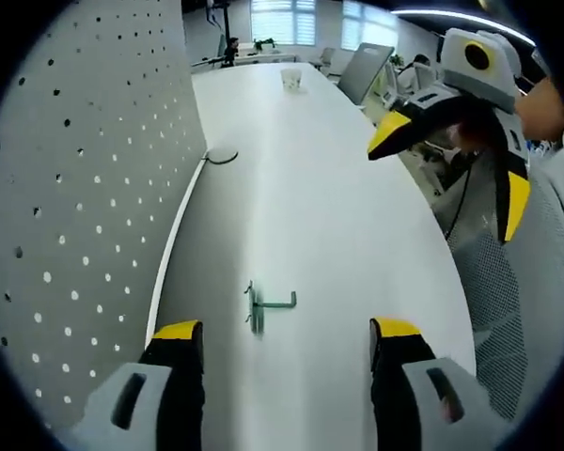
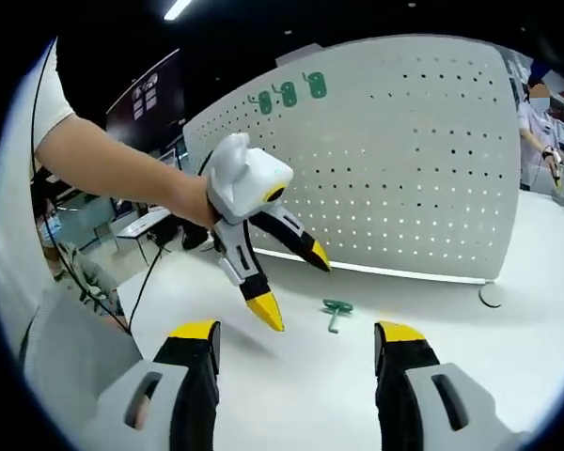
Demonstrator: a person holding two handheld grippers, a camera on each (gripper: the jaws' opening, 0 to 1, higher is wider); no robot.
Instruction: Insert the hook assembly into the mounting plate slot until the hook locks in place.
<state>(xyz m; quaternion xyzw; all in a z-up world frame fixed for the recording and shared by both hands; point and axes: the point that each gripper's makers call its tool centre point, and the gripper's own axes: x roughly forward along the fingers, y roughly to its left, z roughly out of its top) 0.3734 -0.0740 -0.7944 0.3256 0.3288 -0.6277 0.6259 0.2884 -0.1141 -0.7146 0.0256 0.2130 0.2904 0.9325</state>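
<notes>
The green hook assembly (image 1: 266, 305) lies flat on the white desk (image 1: 301, 188), well clear of the pegboard-style mounting plate (image 1: 85, 207) that stands upright along the desk's left edge. In the left gripper view it rests just ahead of and between that gripper's own jaws, a little nearer the left one; nothing touches it.

The left gripper (image 1: 287, 340) hangs low over the desk with its yellow-tipped jaws spread wide and empty, which looks like a lining-up for a pick: the hook sits in the gap's path. In the right gripper view the same tool (image 2: 296, 282) comes in from the left on the person's arm, jaws parted and pointing down toward the hook (image 2: 336, 311).

The right gripper (image 2: 296, 343) is also spread and holds nothing. Seen from the left gripper view it hovers high at the far right (image 1: 446, 178), well apart from the hook, probably held back to leave room and keep both hook and plate (image 2: 404, 169) in sight.

Nothing of the insertion is done yet. Some green items (image 2: 289, 94) already sit near the plate's top edge. A small cup (image 1: 292, 79) stands far down the desk.
</notes>
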